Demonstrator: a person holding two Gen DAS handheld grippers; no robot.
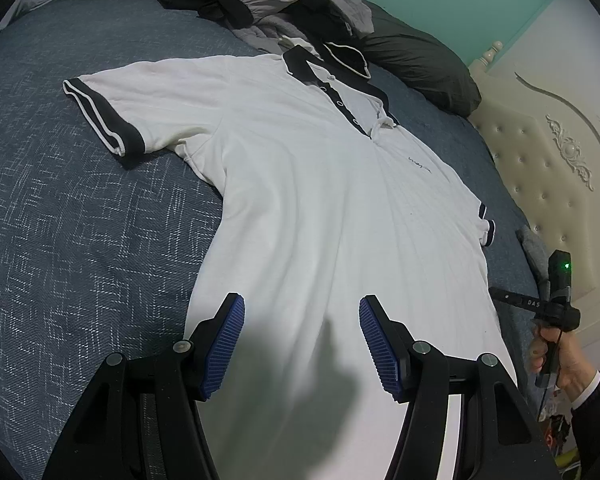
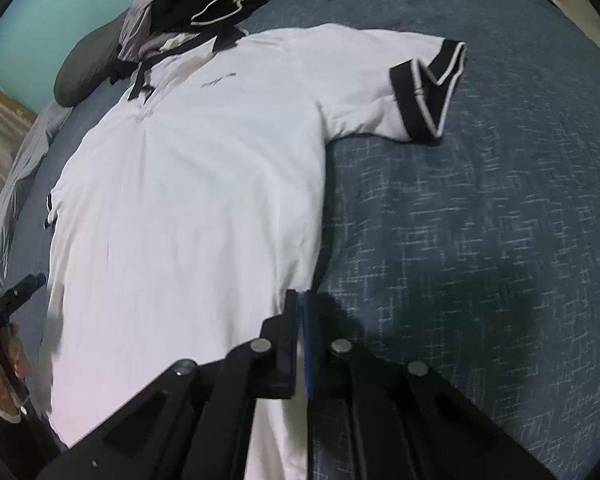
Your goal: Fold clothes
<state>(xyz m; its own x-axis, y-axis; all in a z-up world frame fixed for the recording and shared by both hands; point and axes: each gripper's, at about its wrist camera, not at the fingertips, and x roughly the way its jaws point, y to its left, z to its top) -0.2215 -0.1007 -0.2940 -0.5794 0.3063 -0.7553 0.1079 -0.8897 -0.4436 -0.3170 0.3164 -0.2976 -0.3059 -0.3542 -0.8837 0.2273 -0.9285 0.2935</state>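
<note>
A white polo shirt (image 1: 320, 200) with a black collar and black-and-white sleeve cuffs lies flat, front up, on a blue bedspread (image 1: 80, 220). My left gripper (image 1: 302, 344) is open above the shirt's lower part, holding nothing. My right gripper (image 2: 302, 320) is shut at the shirt's right side edge (image 2: 180, 200); whether cloth is pinched between the pads is unclear. The right gripper also shows in the left wrist view (image 1: 556, 312) beside the shirt's right edge, held in a hand. The left gripper shows at the left edge of the right wrist view (image 2: 24, 284).
A pile of grey and black clothes (image 1: 292, 8) and a dark pillow (image 1: 420, 64) lie beyond the collar. A cream padded headboard (image 1: 540, 168) stands to the right of the bed. The bedspread also shows in the right wrist view (image 2: 480, 220).
</note>
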